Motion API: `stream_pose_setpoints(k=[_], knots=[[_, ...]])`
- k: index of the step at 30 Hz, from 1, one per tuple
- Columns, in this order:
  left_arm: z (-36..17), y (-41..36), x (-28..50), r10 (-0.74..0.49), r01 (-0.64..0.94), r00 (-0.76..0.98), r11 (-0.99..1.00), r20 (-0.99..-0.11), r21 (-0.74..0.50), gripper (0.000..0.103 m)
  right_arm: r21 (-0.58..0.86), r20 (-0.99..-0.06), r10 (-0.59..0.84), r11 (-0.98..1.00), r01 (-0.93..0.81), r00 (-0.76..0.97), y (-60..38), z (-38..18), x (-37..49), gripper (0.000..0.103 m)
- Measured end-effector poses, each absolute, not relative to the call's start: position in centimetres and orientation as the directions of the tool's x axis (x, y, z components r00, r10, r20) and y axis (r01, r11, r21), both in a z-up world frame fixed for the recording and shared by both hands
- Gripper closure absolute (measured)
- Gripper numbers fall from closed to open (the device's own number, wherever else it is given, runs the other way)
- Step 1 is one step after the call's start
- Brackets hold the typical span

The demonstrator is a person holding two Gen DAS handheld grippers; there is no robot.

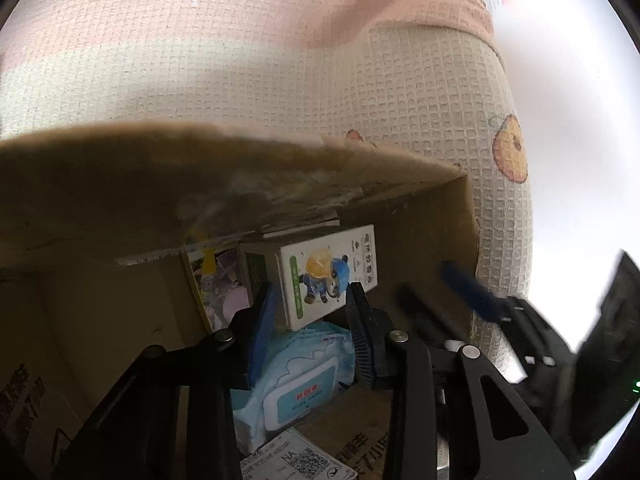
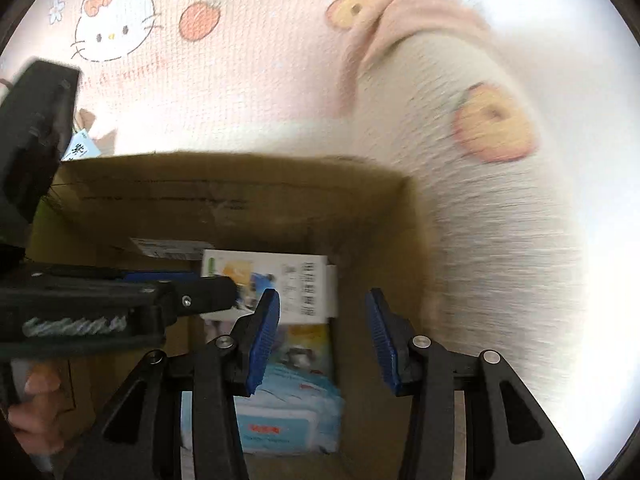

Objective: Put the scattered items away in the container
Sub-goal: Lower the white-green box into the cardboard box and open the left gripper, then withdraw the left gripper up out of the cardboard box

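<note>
I have the left gripper (image 1: 312,300) reaching into the cardboard box (image 1: 440,208), its blue pads against the two sides of the white carton with the cartoon figure (image 1: 320,272), so I read it as clamped on that carton, held just above the other contents, probably to set it down rather than drop it. The right gripper (image 2: 324,336) hangs over the same box with its jaws apart and nothing between them; I judge it is kept clear so the two don't collide. Inside I count one white carton, one blue pack of wet wipes (image 1: 304,384) lying flat beneath it, and one colourful flat packet (image 1: 216,288) leaning on the wall. The box stands on a waffle-weave blanket (image 1: 280,60).
</note>
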State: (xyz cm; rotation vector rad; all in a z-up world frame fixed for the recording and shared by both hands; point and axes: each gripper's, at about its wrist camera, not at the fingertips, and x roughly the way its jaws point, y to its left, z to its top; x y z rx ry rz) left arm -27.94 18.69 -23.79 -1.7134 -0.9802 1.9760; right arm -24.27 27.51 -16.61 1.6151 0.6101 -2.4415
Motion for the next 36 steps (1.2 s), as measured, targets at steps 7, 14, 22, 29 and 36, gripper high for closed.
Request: stream_pose_setpoints(k=[7,14,22,29,36], knots=[[-23.8,18.9,-28.2,0.634,0.201,-0.213,-0.716,-0.743,-0.669,0.064,-0.174,-0.884,0.04,-0.953,0.248,-0.465,30.2,-11.2,-20.5,0.06],[-23.7,19.6,-28.6,0.638,0.211,-0.222,-0.707,-0.737,-0.675,0.064,-0.039,-0.891,-0.051,-0.981,0.189,-0.452,32.7,-11.2,-19.0,0.06],[-23.5,19.6,-28.5,0.644,0.231,-0.228,-0.693,-0.73,-0.683,0.063,-0.031,-0.912,-0.049,-0.982,0.189,-0.407,32.8,-12.5,-18.1,0.06],[-20.4,18.3,-26.8,0.569,0.193,-0.249,-0.764,-0.784,-0.616,0.057,-0.025,-0.887,-0.065,-0.982,0.19,-0.457,31.5,-12.3,-16.9,0.06],[-14.8,18.5,-22.7,0.506,0.016,-0.317,-0.843,-0.802,-0.538,0.048,-0.014,-0.875,-0.069,-0.986,0.167,-0.48,29.9,-11.8,-14.9,0.056]])
